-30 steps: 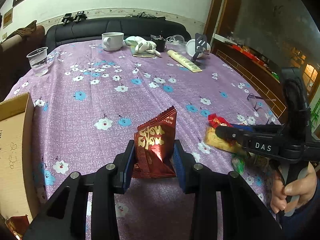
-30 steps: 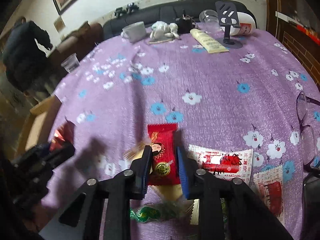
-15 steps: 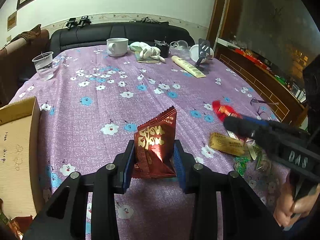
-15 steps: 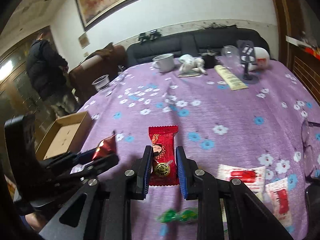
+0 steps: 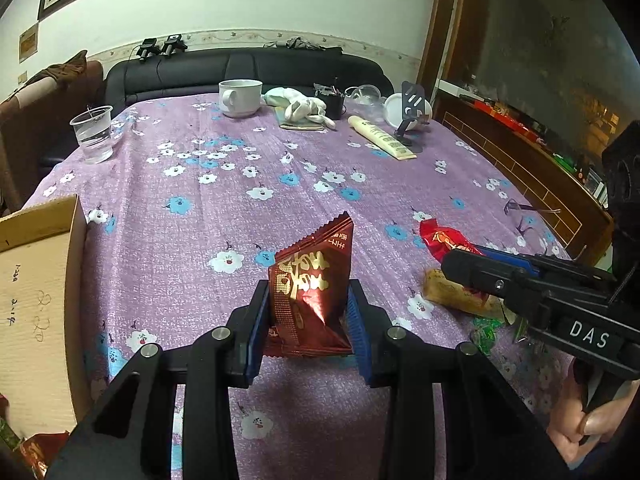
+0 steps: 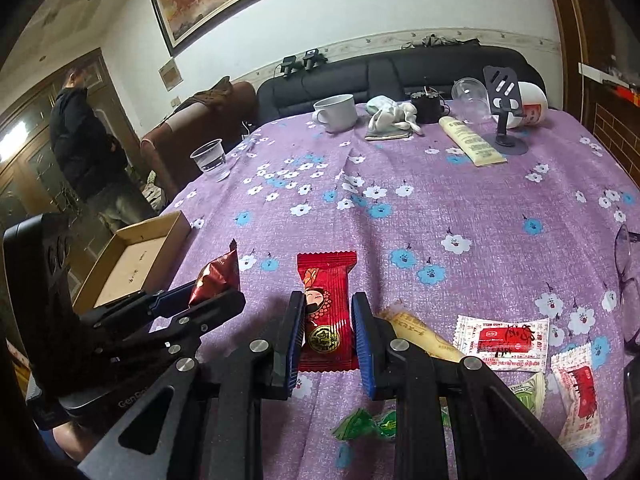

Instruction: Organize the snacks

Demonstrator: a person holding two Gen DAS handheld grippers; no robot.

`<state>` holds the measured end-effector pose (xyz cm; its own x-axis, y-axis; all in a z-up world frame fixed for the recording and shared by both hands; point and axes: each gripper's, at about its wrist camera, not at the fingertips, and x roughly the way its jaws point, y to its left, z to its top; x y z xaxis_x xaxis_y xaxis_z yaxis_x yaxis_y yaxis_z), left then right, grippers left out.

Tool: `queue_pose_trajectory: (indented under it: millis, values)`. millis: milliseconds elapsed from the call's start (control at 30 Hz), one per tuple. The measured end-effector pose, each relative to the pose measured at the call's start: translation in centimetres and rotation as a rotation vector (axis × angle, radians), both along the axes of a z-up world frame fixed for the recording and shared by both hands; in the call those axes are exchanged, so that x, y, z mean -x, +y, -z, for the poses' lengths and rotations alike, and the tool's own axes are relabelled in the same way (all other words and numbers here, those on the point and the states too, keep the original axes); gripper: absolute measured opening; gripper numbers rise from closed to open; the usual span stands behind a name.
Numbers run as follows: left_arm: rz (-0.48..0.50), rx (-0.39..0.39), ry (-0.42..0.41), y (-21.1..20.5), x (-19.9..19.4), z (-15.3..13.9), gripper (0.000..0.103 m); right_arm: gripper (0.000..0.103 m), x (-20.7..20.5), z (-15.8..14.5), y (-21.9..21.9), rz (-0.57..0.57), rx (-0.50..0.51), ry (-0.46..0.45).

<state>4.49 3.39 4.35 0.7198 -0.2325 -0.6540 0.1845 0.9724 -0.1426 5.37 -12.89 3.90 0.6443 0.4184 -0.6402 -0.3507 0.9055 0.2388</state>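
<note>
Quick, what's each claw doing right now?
Left claw: closed on the dark red snack bag.
Right claw: closed on the bright red candy packet.

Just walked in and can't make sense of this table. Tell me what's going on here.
A person is sorting snacks with a hand-held gripper in each hand. The left gripper is clamped on a dark red foil packet, and the right gripper is clamped on a bright red candy packet; both packets are up off the purple tablecloth. A cardboard box sits open at the table's left edge. More snacks lie loose near the right gripper: white sachets, a green candy and a yellow bar.
</note>
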Motion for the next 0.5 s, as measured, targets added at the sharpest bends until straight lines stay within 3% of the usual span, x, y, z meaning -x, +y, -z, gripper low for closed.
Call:
queue_pose_trajectory:
  millis: [500]
  values:
    - [-0.006,0.016,-0.017,0.38,-0.20,-0.30,0.034,0.024,-0.03,-0.15,-0.47,0.031,-0.017,-0.004]
